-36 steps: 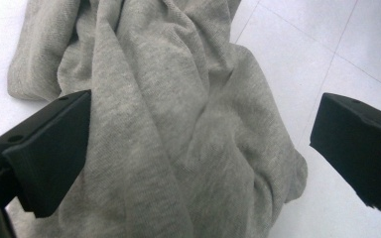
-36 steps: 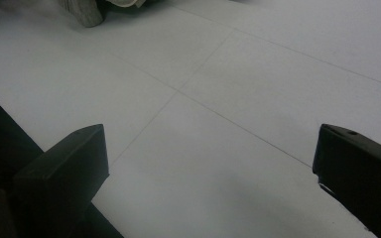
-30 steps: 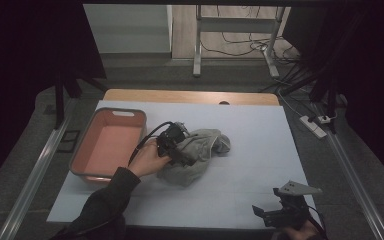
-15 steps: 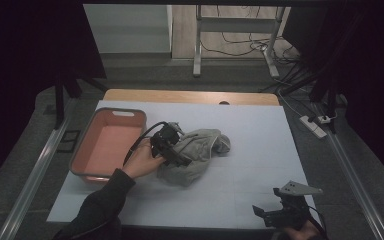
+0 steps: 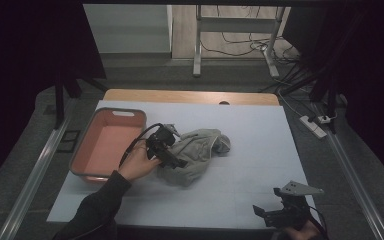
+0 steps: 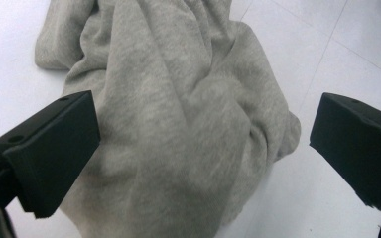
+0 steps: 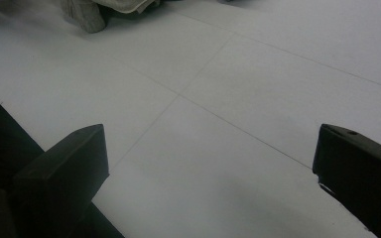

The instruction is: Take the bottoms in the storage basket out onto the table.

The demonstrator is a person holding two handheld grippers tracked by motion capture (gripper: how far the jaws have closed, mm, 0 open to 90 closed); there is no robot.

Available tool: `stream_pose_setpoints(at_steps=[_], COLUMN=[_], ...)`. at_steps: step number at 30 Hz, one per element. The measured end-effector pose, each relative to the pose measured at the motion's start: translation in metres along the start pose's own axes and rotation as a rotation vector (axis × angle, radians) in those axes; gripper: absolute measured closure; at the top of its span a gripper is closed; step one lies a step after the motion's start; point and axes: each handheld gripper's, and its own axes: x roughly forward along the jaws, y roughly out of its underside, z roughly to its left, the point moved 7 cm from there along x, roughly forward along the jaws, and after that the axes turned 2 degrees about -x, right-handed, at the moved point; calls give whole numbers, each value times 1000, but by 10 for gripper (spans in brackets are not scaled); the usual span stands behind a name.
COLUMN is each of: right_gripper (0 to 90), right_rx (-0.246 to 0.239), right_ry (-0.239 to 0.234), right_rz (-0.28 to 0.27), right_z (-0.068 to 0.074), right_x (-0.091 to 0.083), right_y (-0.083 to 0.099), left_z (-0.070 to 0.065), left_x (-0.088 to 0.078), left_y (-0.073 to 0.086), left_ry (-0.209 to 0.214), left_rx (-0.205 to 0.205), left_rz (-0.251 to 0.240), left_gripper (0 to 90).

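Observation:
A crumpled grey sweatshirt-like garment (image 5: 200, 150) lies in the middle of the white table (image 5: 260, 145). A hand holds my left gripper (image 5: 176, 161) over the garment's left part. In the left gripper view the jaws stand wide apart just above the grey cloth (image 6: 178, 99), with nothing pinched between them; my left gripper (image 6: 203, 129) is open. My right gripper (image 5: 260, 212) rests low at the table's near right corner, far from the garment. Its jaws are spread over bare table, so my right gripper (image 7: 211, 148) is open too. The garment's edge (image 7: 84, 15) shows far off at top left.
A salmon-pink plastic tub (image 5: 125, 112) stands at the table's left edge, just left of the left hand. A wooden strip (image 5: 190, 96) runs along the far edge. Metal rails flank the table, and cables and a power strip (image 5: 314, 126) lie on the floor beyond.
The left gripper has slid a little to the left and nearer over the garment. The right gripper has stayed where it was.

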Motion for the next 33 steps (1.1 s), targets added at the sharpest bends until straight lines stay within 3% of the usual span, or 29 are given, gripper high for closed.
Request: stream_pose_setpoints(at_steps=[5, 33], right_gripper=[9, 9], right_rx=[0, -5], right_ry=[0, -2], right_rz=[-3, -6], right_z=[0, 1], right_x=[0, 0], right_y=[0, -1], left_z=[0, -7], left_x=[-7, -24], left_y=[4, 20], left_ry=[-6, -25], left_rx=[-17, -21], left_rz=[-18, -23], left_gripper=[0, 0])
